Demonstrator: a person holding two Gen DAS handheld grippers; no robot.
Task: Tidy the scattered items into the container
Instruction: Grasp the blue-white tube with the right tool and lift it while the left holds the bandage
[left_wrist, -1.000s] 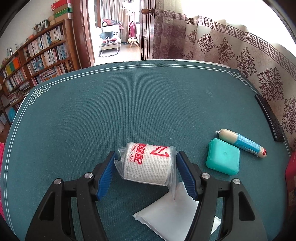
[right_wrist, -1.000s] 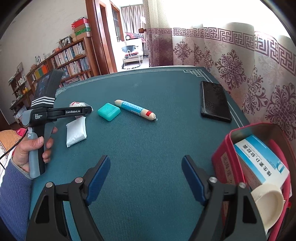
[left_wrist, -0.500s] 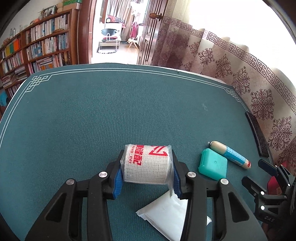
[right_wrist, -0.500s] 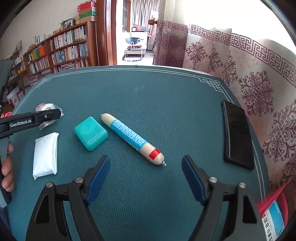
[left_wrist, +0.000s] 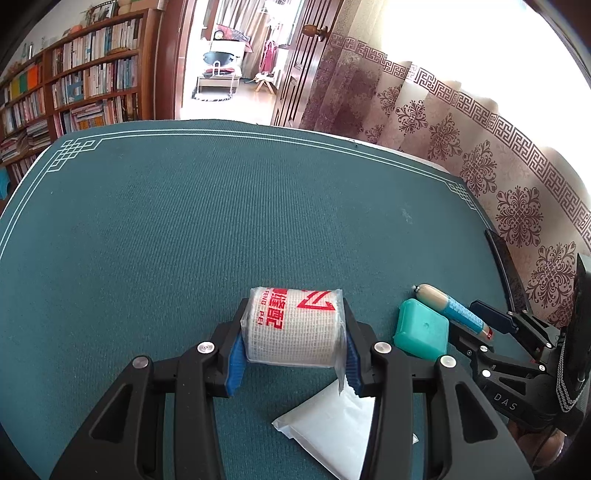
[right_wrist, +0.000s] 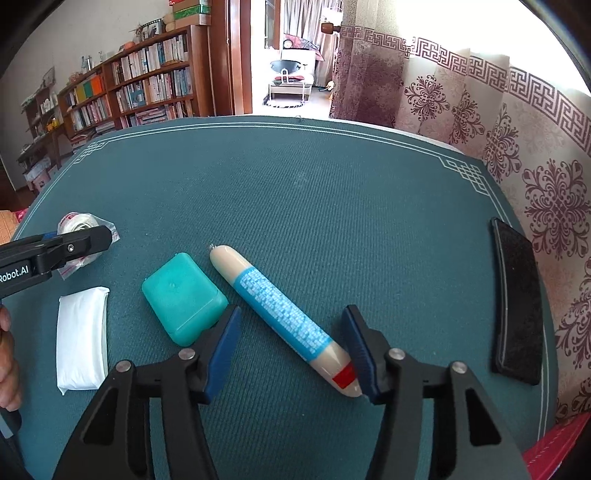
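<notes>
My left gripper (left_wrist: 293, 354) is shut on a wrapped white bandage roll (left_wrist: 293, 326) with red print, just above the green table mat. A white packet (left_wrist: 332, 428) lies under it. My right gripper (right_wrist: 291, 347) is open, its fingers on either side of the lower end of a blue-labelled sausage (right_wrist: 280, 314) that lies on the mat. A teal plastic box (right_wrist: 183, 299) sits just left of the sausage. The white packet (right_wrist: 81, 338) and the roll (right_wrist: 79, 229) show at the left of the right wrist view. A corner of the red container (right_wrist: 554, 446) shows at the lower right.
A black phone (right_wrist: 517, 310) lies near the right edge of the table (right_wrist: 332, 192), beside a patterned curtain. A bookshelf and an open doorway stand behind the table. The right gripper also shows in the left wrist view (left_wrist: 491, 328), next to the teal box (left_wrist: 421, 334).
My left gripper closed on the bandage roll. My right gripper moved left from the red container and came down around the sausage, with its fingers narrowed.
</notes>
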